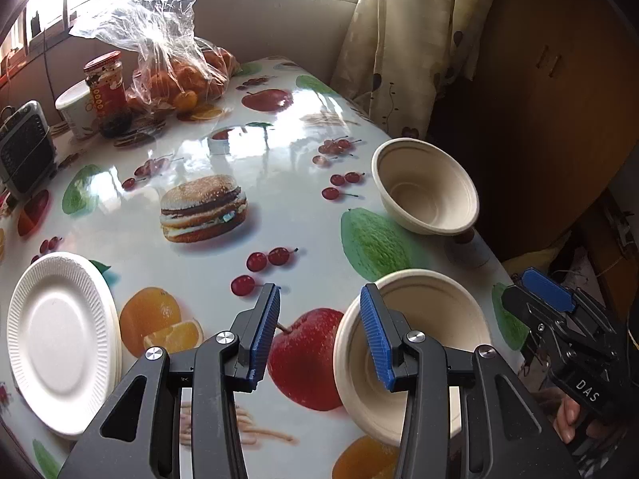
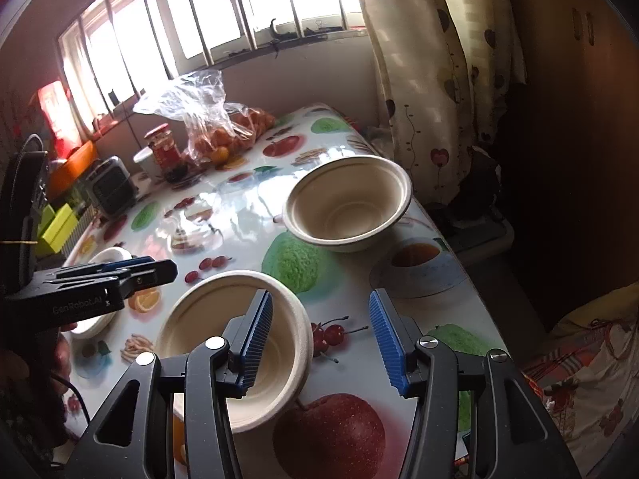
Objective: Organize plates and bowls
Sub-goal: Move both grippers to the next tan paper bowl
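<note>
The step in hand appeared to be gathering the two paper bowls into one stack, and it would have been done best by closing on a single rim wall, lifting clear of the glossy tablecloth (image 1: 255, 147), and lowering squarely so the bowls nested without tipping. The left gripper (image 1: 319, 333) stood partly open and held nothing; the near bowl (image 1: 431, 343) lay at lower centre-right of its view, its rim just behind the right pad and outside the gap. The right gripper (image 2: 321, 339) was likewise partly open and empty, with the near bowl's rim behind its left pad. The far bowl (image 2: 347, 203) sat upright above centre, well apart from both grippers. The stacked paper plates (image 1: 60, 339) rested at lower left.
</note>
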{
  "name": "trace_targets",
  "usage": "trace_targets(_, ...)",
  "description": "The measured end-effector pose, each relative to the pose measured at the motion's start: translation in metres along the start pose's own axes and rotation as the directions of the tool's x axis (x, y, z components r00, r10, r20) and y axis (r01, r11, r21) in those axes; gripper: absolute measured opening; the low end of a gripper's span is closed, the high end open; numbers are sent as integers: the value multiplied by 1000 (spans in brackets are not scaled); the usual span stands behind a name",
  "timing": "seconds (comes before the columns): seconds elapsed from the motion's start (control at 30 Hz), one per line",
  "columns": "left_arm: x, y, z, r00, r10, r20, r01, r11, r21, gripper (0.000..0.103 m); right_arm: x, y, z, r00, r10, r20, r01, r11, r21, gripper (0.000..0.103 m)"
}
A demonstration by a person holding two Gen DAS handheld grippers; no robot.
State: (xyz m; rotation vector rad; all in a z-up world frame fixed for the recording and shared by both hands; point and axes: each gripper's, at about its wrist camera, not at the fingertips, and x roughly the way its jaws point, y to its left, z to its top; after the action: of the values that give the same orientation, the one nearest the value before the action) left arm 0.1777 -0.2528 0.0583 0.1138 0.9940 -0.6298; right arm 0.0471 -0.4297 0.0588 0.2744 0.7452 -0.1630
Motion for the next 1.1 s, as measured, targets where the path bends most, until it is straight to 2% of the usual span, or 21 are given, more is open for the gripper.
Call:
trace_targets(0.6,30,-6,48,1000,-19,13,18,998,58,43,22,-26,32,998,-69,11,68,997,38,50)
trace_targets(0.77,44,-9,61,1000,-3,16,2,997,76,43,33,-38,39,996,-91,3,91,994,66,50)
trace_targets(1.1,69,-18,90,1000,-16,19,14,993,115,43,58,-56,54,994,-104,-19,106,989,106,50)
